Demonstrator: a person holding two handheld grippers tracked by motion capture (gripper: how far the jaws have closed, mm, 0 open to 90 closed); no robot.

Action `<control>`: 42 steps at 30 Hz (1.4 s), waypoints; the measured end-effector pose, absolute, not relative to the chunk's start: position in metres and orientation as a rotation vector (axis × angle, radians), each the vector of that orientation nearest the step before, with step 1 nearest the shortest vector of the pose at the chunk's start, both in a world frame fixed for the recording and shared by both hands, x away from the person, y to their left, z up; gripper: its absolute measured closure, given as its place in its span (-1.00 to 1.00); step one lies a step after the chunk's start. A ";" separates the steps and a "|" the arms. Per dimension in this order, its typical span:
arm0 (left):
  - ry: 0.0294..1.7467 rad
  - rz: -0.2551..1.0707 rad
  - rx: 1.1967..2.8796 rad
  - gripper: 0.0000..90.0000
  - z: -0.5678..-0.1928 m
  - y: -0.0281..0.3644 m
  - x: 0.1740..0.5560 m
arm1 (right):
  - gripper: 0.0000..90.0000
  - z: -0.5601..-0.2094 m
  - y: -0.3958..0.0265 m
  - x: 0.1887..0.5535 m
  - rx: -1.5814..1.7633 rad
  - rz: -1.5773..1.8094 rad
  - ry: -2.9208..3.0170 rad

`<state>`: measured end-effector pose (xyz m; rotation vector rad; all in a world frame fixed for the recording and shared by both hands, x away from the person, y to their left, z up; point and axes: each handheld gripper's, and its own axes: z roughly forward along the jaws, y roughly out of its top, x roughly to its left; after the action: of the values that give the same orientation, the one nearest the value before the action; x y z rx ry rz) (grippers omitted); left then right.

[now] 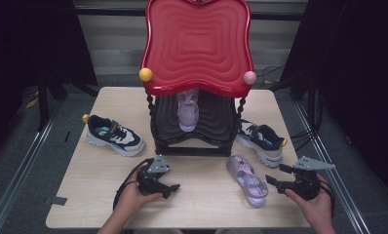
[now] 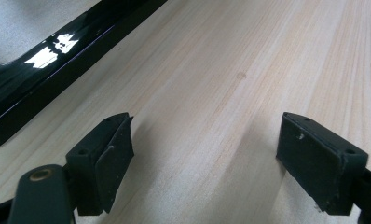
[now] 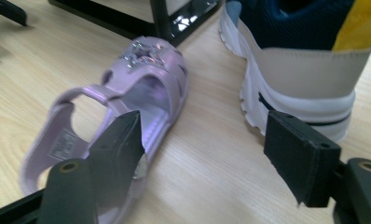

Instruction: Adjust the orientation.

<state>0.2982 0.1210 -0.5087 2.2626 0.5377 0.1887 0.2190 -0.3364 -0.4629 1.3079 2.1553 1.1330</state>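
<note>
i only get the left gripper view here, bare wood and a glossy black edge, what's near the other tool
Observer: The right tool sits beside a lilac strappy plastic sandal on the pale wooden table.
Operator: holding it
Observer: No, its open jaws hold nothing; the sandal lies flat.
Operator: that black edge
Observer: It is the base of a two-tier rack with a red wavy top; a matching lilac sandal stands on its lower shelf.
Operator: other shoes
Observer: One navy and white sneaker on each side of the rack.

Lilac sandal point(image 3: 104, 112), silver star; navy-white sneaker point(image 3: 305, 60), yellow tab; red-topped rack point(image 1: 197, 44).
</note>
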 end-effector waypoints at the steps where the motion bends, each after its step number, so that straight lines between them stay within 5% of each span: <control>1: 0.536 0.189 2.264 -0.61 -0.509 0.121 0.298 | -0.36 -0.461 -0.335 0.218 1.298 1.136 2.152; 42: 0.531 0.190 2.271 -0.62 -0.508 0.121 0.298 | -0.05 -0.459 -0.307 0.209 1.185 1.239 2.231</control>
<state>0.2984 0.1210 -0.5084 2.2713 0.5307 0.1903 0.2091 -0.3071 -0.4594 1.1848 2.2308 1.2385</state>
